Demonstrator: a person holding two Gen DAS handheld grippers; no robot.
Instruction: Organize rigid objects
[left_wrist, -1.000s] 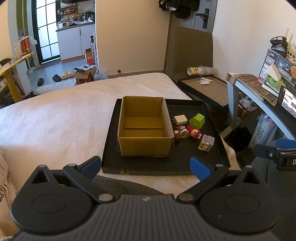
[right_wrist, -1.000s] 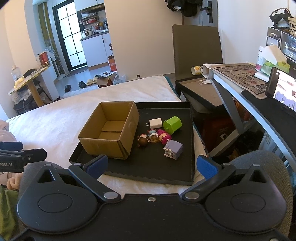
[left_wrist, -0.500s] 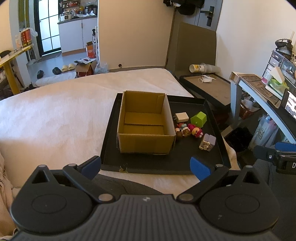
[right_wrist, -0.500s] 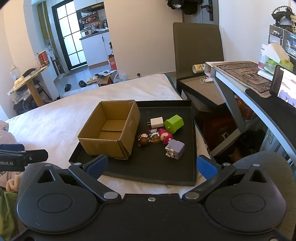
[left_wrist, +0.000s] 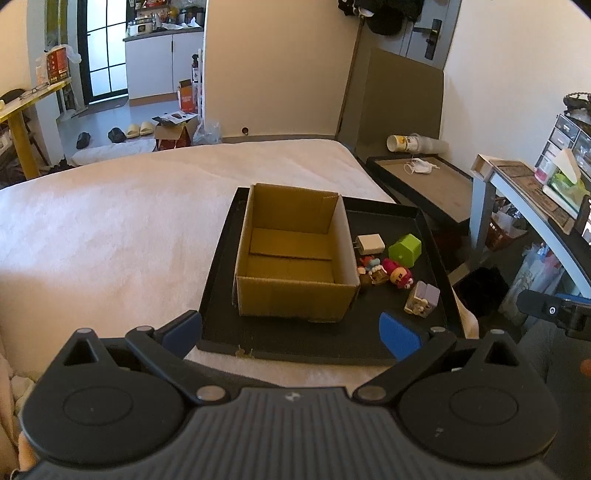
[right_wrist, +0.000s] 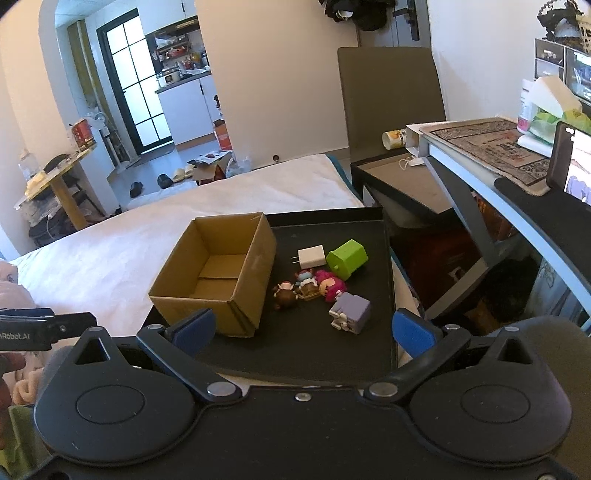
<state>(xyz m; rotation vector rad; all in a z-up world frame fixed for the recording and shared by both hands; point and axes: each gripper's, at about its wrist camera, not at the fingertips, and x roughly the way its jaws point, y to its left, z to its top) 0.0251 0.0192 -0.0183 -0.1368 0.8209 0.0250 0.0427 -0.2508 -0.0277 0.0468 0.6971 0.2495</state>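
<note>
An open cardboard box (left_wrist: 295, 254) (right_wrist: 218, 273) with nothing in it stands on the left part of a black tray (left_wrist: 295, 338) (right_wrist: 332, 354) on the bed. To the box's right lie a white charger (left_wrist: 371, 243) (right_wrist: 312, 257), a green block (left_wrist: 405, 250) (right_wrist: 348, 258), a lilac block (left_wrist: 424, 298) (right_wrist: 350, 312), a pink figure (left_wrist: 399, 275) (right_wrist: 330, 286) and small brown figures (right_wrist: 284, 295). My left gripper (left_wrist: 291, 332) is open in front of the tray's near edge. My right gripper (right_wrist: 301, 328) is open too, low over the tray's near edge, nothing between its fingers.
The white bed cover (left_wrist: 110, 229) spreads left of the tray. A low black table (left_wrist: 424, 184) (right_wrist: 406, 181) and a grey desk (right_wrist: 480, 155) with a tissue box (right_wrist: 550, 107) stand to the right. Beyond the bed are a wall and a kitchen doorway (left_wrist: 107, 55).
Both grippers have come a little closer to the tray, so the box and toys look larger. Both stay open and nothing on the tray has moved.
</note>
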